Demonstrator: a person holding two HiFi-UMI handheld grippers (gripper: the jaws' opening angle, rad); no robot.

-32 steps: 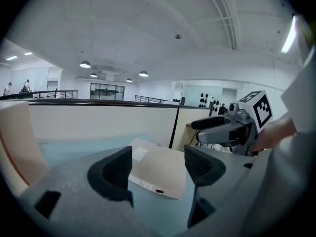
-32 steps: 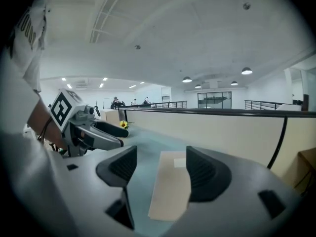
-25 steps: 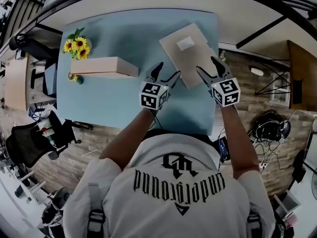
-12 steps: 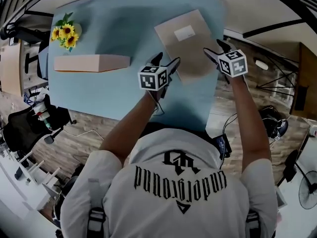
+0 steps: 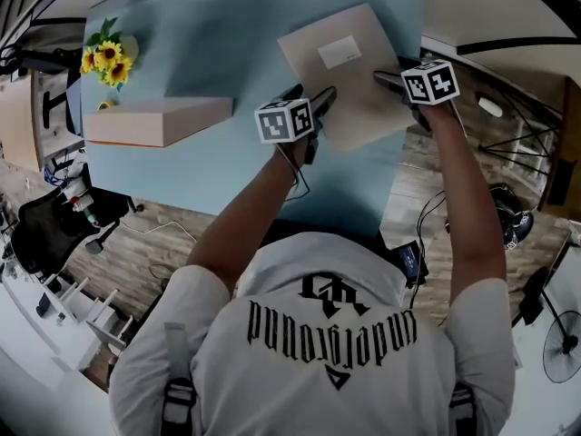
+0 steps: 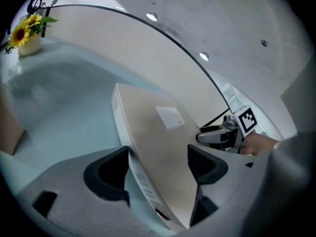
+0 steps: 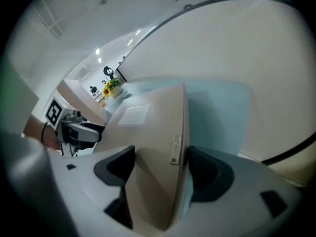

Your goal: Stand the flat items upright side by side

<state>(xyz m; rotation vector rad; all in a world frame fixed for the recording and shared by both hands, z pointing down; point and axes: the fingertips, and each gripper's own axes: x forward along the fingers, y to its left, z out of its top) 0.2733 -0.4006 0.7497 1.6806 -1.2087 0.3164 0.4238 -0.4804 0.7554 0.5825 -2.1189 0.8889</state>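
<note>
Opening left claw (image 6: pixel 158 154) and right claw (image 7: pixel 159 157) wide around the edges of the box (image 5: pixel 354 98) lying far right on the table (image 5: pixel 209 53). Probably feeling stiff, light and slippery, needing a firm pinch at both edges.

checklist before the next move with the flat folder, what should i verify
1. Left tongs astride the folder's edge: ok, jaws opening, folder between them.
2. Right tongs astride its opposite edge: ok, jaws opening, folder between them.
3. Grip closed on the folder: not ok, jaws stand wide.
4. Other folder apart from this one: ok.
5. Sunflowers clear of both tongs: ok, at the far corner of the table.
</note>
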